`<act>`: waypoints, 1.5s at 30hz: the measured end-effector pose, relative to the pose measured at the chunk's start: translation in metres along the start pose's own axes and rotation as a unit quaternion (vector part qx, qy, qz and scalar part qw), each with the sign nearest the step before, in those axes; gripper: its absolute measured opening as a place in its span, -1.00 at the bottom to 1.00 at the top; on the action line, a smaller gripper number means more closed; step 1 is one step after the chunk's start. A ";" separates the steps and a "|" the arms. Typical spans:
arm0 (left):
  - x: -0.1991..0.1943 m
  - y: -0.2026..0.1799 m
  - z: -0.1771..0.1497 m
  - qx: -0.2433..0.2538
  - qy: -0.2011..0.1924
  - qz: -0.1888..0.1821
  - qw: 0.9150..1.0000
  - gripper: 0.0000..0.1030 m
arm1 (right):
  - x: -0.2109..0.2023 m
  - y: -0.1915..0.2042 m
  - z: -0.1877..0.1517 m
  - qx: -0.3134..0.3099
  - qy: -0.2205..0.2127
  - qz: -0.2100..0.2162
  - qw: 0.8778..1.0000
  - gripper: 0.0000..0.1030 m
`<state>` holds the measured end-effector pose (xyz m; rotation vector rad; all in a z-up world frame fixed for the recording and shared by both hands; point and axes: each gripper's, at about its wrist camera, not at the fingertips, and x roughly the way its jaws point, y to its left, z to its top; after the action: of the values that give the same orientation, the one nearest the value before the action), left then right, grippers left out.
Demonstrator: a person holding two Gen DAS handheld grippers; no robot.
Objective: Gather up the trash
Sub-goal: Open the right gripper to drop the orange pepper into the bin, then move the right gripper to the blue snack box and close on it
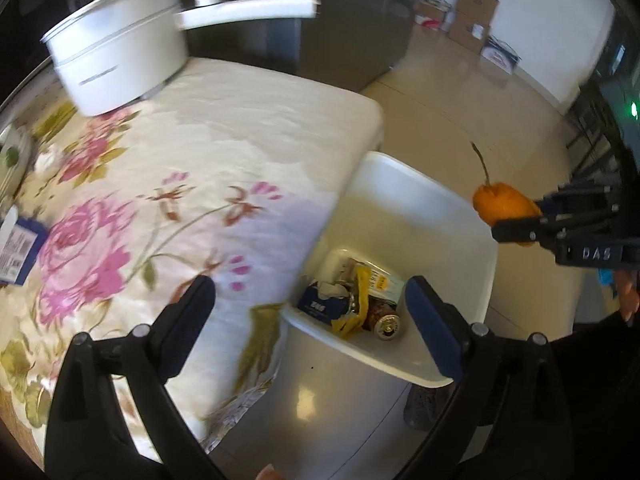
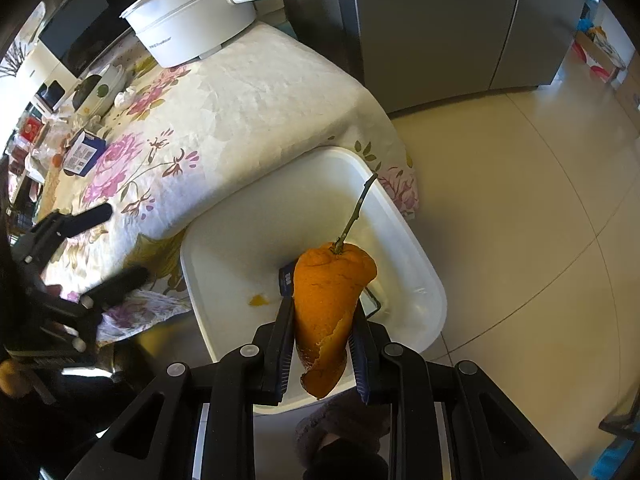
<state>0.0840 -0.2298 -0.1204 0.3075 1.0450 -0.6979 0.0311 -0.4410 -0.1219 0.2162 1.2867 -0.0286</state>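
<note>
**Peel over the bin, more litter on the table**

Trash is partly gathered, judging by what lies where. The white bin (image 1: 436,216) stands on the floor against the corner of the table (image 1: 248,128), and its bottom already holds a small heap: a dark blue carton (image 1: 318,306), a yellow wrapper (image 1: 352,316), a can (image 1: 386,322) lying on its side, and a pale packet behind them.

The right gripper (image 2: 322,344) has its jaws closed tight on an orange peel (image 2: 330,304), stem end pointing away from the camera. In the right wrist view the peel hangs directly above the bin's open mouth, clear of the rim and well above the contents. My reading is that this piece is one release away from being collected.

The left gripper (image 1: 308,320) hovers at the table's corner beside the bin, jaws spread wide with nothing between them; the near rim of the bin and the heap inside show through the gap. It looks free to fetch the next item.

What is left sits at the far end of the flowered tablecloth (image 2: 256,92): a blue box (image 2: 84,154), what looks like a crumpled tissue (image 2: 126,98), and a cluttered patch further off that is too small to sort into trash and keepers. A bowl (image 2: 102,88) there holds something green. The white pot (image 2: 192,20) with its long handle is surely no trash and stays put.

So, by my estimate, a good share is done: several pieces binned, one in hand over the bin, and at least two or three on the table to go.
</note>
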 end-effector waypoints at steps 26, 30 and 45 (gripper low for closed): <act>-0.047 0.094 -0.023 -0.098 -0.017 0.043 0.994 0.89 | -0.005 0.036 0.024 0.019 -0.023 -0.004 1.000 0.37; -0.057 0.118 -0.032 -0.122 -0.020 0.054 0.991 0.89 | -0.004 0.057 0.033 0.007 -0.030 -0.003 1.000 0.42; -0.100 0.215 -0.081 -0.222 -0.034 0.115 0.968 0.99 | 0.012 0.152 0.069 -0.036 -0.038 0.004 0.999 0.60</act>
<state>0.1382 0.0129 -0.0915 0.0136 1.0493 -0.2512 0.1217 -0.3030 -0.0934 0.1582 1.2082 0.0163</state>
